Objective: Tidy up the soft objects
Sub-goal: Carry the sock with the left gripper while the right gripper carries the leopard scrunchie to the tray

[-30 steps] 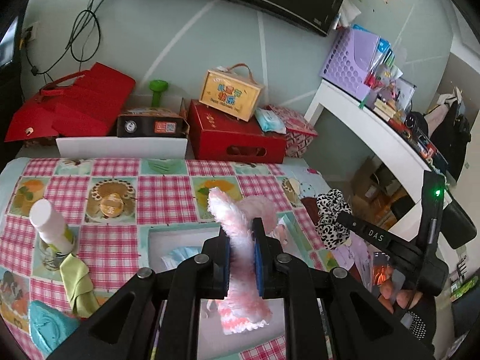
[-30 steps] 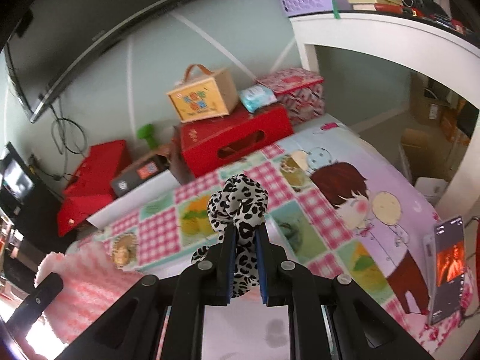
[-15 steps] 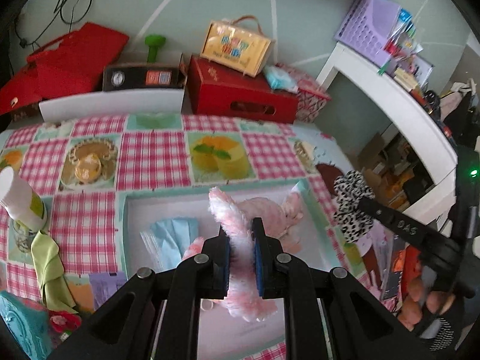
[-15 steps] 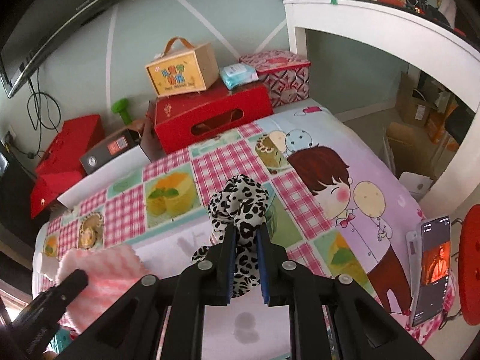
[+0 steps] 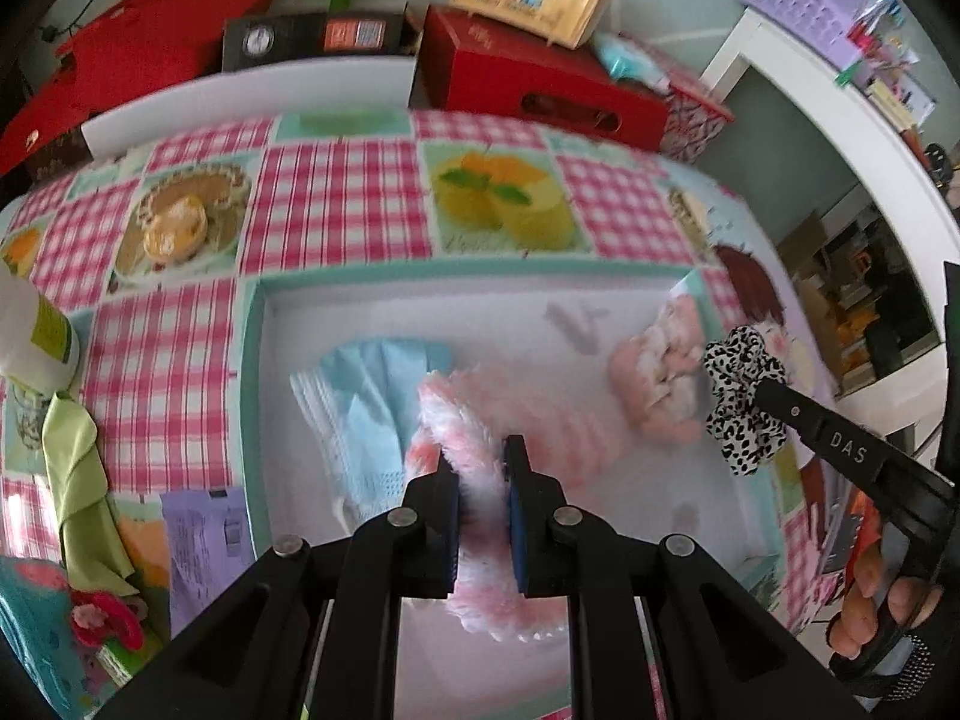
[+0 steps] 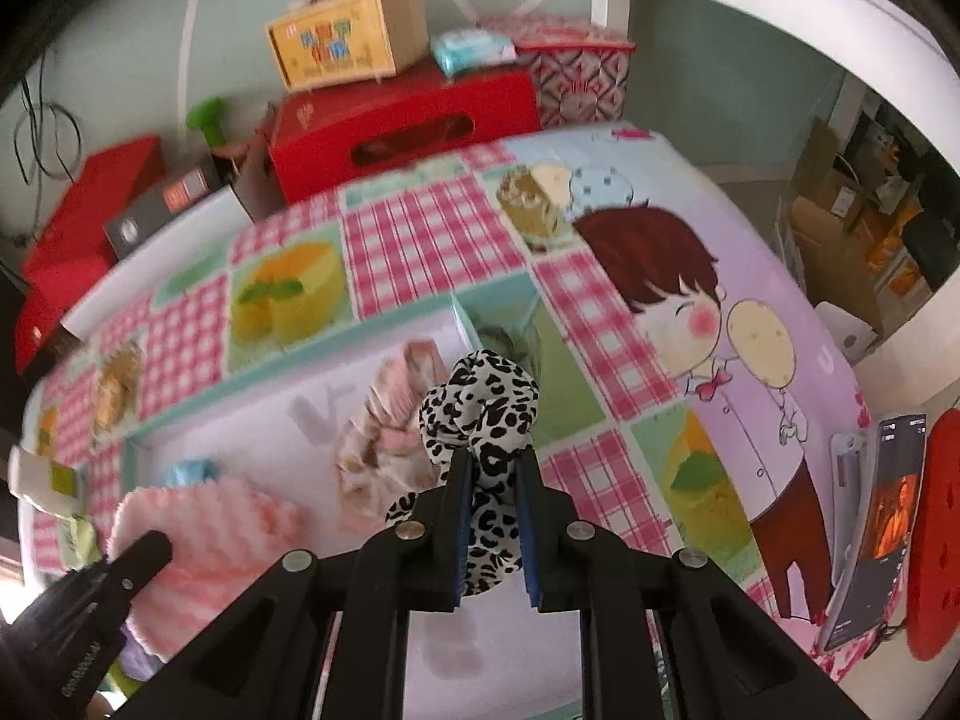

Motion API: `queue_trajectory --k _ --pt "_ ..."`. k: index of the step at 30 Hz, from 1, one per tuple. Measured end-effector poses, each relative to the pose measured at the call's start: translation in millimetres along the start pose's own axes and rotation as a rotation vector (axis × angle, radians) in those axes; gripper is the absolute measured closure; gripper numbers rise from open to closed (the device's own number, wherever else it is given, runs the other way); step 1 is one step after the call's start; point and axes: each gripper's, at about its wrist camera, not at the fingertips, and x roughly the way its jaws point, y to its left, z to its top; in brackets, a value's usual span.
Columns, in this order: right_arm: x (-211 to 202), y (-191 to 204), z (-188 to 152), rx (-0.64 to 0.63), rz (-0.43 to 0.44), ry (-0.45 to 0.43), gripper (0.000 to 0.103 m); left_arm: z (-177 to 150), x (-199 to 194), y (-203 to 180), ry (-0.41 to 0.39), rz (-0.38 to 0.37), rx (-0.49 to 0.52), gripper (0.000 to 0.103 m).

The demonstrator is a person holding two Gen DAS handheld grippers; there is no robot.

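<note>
Left gripper (image 5: 482, 459): I have it clamped on the fluffy pink cloth (image 5: 474, 450), above the white tray (image 5: 420, 312).
Right gripper (image 6: 491, 462): mine, pinching the leopard scrunchie (image 6: 480, 402).
Blue cloth (image 5: 372, 396): in the tray, left of my left claw.

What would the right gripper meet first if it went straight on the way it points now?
Probably the pale pink scrunchie lying in the white tray, just ahead and slightly left of the leopard-print scrunchie that the right gripper holds. Depth is unclear; it might pass over.

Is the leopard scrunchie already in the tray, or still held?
Still held: the right tongs are shut on the scrunchie, above the tray edge.
</note>
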Motion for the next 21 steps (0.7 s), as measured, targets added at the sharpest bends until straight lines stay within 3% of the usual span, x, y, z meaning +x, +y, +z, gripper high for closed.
queue_trajectory --k 5,12,16,18,21 --pt "17 5 -5 -0.013 -0.008 0.061 0.086 -4 18 3 0.066 0.029 -0.01 0.09" --pt "27 11 -6 -0.042 -0.039 0.099 0.086 -5 26 1 0.091 0.042 -0.004 0.089" --pt "32 15 -7 -0.062 -0.059 0.119 0.08 -5 26 1 0.095 0.041 -0.004 0.087" --pt "31 16 -7 -0.067 -0.061 0.119 0.075 -4 27 2 0.099 0.033 -0.009 0.081" --pt "27 18 -8 -0.082 -0.058 0.111 0.068 -5 26 6 0.109 0.001 -0.037 0.063"
